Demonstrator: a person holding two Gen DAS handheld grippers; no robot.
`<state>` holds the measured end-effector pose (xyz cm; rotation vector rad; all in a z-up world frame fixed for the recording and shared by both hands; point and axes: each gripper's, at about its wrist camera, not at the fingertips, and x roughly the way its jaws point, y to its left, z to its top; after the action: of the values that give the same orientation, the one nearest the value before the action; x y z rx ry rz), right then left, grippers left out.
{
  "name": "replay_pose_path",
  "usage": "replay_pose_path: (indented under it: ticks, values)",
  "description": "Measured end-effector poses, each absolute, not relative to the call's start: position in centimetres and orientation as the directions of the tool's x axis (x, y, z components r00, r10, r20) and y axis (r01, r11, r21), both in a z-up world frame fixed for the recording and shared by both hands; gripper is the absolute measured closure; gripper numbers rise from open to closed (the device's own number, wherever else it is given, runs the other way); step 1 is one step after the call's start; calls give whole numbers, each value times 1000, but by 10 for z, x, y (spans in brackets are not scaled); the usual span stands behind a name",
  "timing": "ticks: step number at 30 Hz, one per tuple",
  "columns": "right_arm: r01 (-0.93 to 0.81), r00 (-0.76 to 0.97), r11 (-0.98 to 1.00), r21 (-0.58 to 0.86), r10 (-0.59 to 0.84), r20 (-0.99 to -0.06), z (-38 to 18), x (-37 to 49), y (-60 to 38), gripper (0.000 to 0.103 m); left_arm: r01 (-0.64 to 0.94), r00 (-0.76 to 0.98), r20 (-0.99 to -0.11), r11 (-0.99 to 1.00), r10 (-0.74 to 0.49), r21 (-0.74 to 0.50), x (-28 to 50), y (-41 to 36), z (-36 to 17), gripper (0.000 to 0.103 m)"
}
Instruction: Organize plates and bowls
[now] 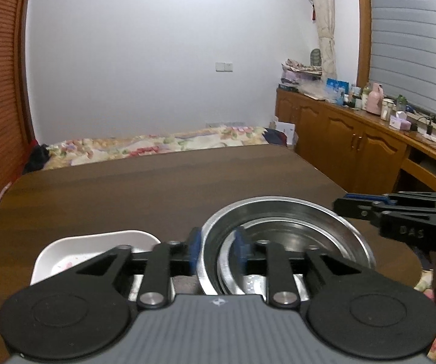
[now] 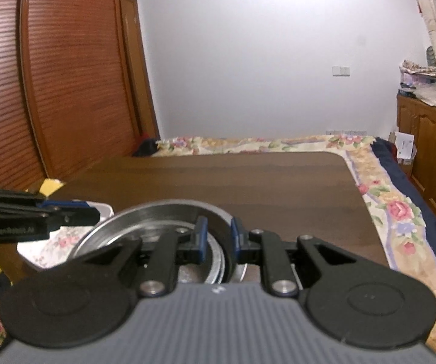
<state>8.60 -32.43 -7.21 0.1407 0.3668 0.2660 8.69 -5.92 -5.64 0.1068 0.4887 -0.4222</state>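
The brown table (image 1: pixel 127 188) carries almost nothing on its far part; all the dishes are at the near edge. There stands a steel bowl (image 1: pixel 278 212), and inside it a second steel dish seems to be nested, though the reflections make this hard to confirm. Just beside it, on the left, lies a white dish (image 1: pixel 96 242) with a small flower print.

As I judge it, the organizing is partly done: the metal pieces are already gathered in one stack, and the white dish is still apart and probably has to be joined or placed next.

The left claw (image 1: pixel 217 250) stands over the near-left rim of the steel bowl. Its blue pads are a little spread, one outside the wall and one inside, and they do not press on it; I take this as a rim that is let go. The right claw (image 2: pixel 218 238) is at the opposite, right side of the same bowl. Its pads are pressed together on the rim and pinch it, so the bowl is held from this side only.
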Motion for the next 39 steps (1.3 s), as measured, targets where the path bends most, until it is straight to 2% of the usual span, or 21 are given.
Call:
replay_pose_path:
  ticks: [1, 4, 8, 12, 15, 18, 20, 22, 26, 29, 39]
  values:
    - [-227, 902, 956, 185, 277, -330, -73, 85, -326, 84, 409, 808, -469, 912, -356, 13, 86, -60, -57, 60]
    - [-215, 909, 958, 190, 268, -320, -77, 84, -328, 82, 398, 821, -456, 917, -343, 27, 84, -61, -62, 50]
    - [-203, 913, 962, 184, 253, -319, -83, 84, -327, 57, 403, 823, -443, 915, -355, 16, 83, -59, -70, 30]
    - [-196, 915, 962, 192, 250, -317, -90, 84, -329, 54, 400, 829, -441, 916, -344, 37, 84, -59, -78, 20]
    - [-194, 913, 962, 191, 248, -325, -94, 86, -327, 53, 408, 820, -450, 913, -353, 27, 85, -60, -81, 20]
    - [-200, 907, 959, 200, 258, -334, -96, 88, -325, 53, 414, 808, -464, 910, -363, 10, 87, -60, -84, 26]
    - [-207, 902, 957, 205, 268, -338, -98, 88, -322, 53, 414, 799, -479, 910, -364, -2, 88, -60, -86, 37]
    - [-213, 900, 955, 205, 274, -340, -100, 88, -319, 53, 412, 790, -492, 911, -366, -15, 90, -60, -88, 44]
    - [-219, 894, 952, 215, 284, -346, -102, 90, -316, 53, 410, 780, -507, 912, -366, -28, 91, -61, -92, 54]
    - [-221, 890, 948, 228, 291, -350, -104, 90, -315, 53, 410, 777, -511, 911, -367, -31, 89, -62, -93, 59]
    - [-234, 887, 941, 244, 310, -343, -110, 89, -311, 53, 402, 778, -511, 915, -364, -38, 88, -64, -97, 64]
